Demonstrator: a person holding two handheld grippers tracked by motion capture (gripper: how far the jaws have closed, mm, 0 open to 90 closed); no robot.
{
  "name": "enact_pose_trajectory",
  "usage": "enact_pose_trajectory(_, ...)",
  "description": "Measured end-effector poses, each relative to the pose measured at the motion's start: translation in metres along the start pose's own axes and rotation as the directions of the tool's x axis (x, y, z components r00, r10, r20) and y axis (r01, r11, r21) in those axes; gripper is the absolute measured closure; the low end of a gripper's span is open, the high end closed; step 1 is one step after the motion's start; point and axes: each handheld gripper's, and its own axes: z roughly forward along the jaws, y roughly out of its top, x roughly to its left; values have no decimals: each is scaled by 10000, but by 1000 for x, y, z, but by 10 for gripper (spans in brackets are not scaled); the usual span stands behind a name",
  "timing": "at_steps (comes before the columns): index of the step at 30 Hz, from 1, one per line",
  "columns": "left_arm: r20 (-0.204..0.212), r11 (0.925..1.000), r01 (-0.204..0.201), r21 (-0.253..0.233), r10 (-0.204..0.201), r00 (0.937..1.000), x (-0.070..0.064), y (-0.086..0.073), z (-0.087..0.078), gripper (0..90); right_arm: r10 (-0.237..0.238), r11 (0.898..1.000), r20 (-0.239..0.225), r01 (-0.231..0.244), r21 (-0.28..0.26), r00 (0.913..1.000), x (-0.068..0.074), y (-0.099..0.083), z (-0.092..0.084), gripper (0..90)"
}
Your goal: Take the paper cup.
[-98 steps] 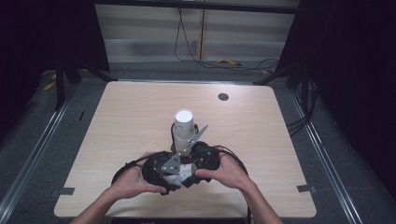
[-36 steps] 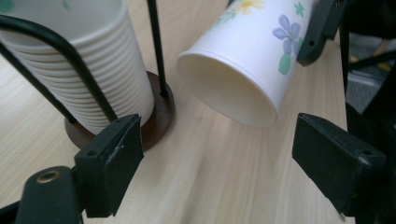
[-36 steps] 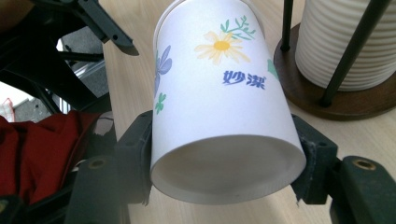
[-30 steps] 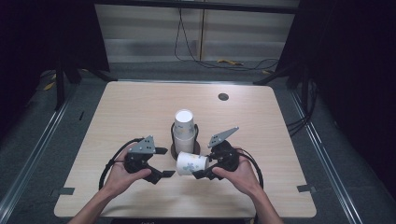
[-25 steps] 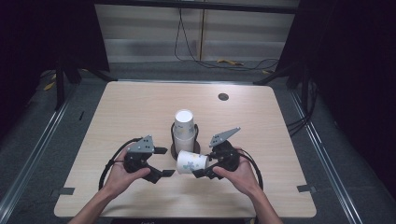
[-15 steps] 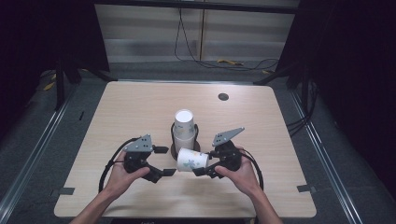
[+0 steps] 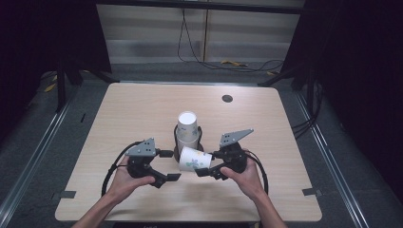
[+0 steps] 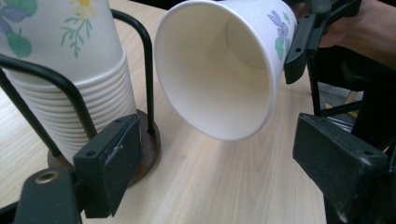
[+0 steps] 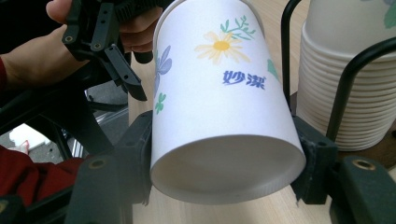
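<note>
The flowered paper cup, held on its side above the desk beside the cup stack, is judged light and crushable; the right tool clamps its base end, while the left tool stands open.

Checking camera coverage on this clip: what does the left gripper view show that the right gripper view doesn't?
Left gripper view: the paper cup's open mouth and white inside, with that gripper's own jaws apart and off it.

Right gripper view: the cup's closed base, its daisy and blue lettering, and the right gripper clamped on its sides.

Both: the cup held sideways, the stack of cups in its black wire holder, and the wooden table.
</note>
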Motion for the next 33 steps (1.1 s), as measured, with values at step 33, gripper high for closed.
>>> enact_pose_trajectory(33,460,9938,-58,-1109,110,9989,-4,7,-4,157,-1022,9932,-396,998,-592,9940,17,6,6,363)
